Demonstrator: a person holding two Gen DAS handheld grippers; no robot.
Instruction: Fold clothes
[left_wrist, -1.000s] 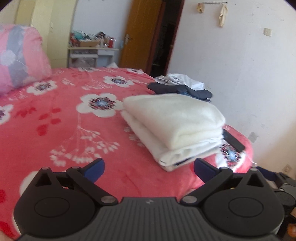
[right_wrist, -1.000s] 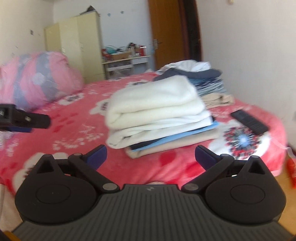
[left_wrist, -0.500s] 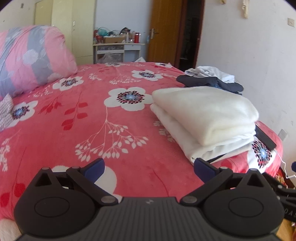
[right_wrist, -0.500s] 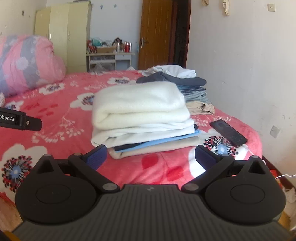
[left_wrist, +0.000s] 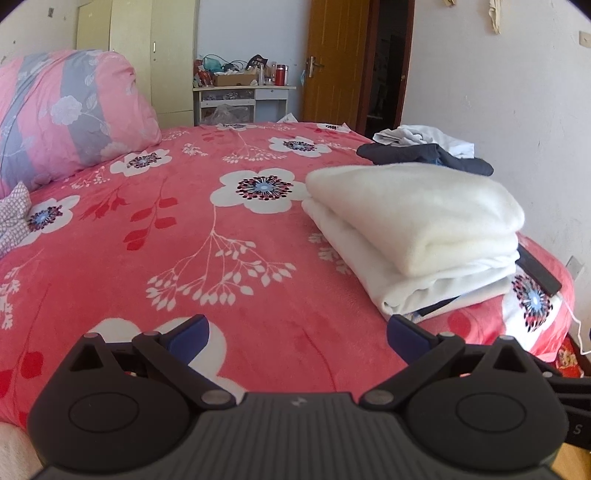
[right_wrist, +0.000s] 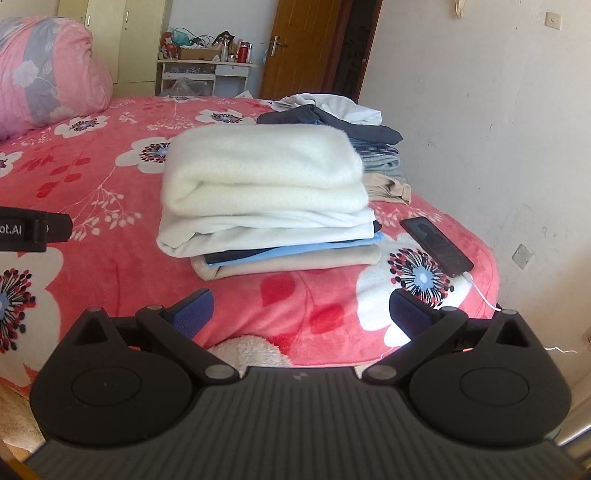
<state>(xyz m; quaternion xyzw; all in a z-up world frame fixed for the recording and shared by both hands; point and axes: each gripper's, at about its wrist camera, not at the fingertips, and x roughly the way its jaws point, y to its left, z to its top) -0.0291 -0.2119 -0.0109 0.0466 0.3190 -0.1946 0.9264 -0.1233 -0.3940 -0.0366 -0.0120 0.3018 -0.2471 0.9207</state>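
Grippers come first in both wrist views, each cut off below by the frame edge. The left gripper (left_wrist: 297, 328) hangs over the near part of the bed (left_wrist: 184, 258), its blue fingers (left_wrist: 188, 330) spread wide with nothing between them. The right gripper (right_wrist: 299, 310) sits just off the bed's near edge, likewise spread and empty; a bit of white fleece (right_wrist: 247, 349) peeks up between its arms, too little of it showing to tell what it is. At the left edge of the right view, a black part of the left gripper pokes in, its lettering cut off.

Beyond lies the stack (right_wrist: 266, 195) of folded clothes, on the bed's right side. A thick white piece is on top, with its rounded fold toward the left and its long axis running left to right in the right view. Under it, only thin edges of white, dark, blue and beige layers show. A phone (right_wrist: 436, 245) lies just right of the stack, its cable trailing off the bed; in the left view the stack hides most of it.

Behind the stack sits a looser pile (right_wrist: 332, 118) of dark and white garments, partly hidden. Farther left a pink pillow (left_wrist: 66, 114) is cut off by the frame. A cluttered shelf (left_wrist: 243, 96) and a door (left_wrist: 332, 62) stand at the back.
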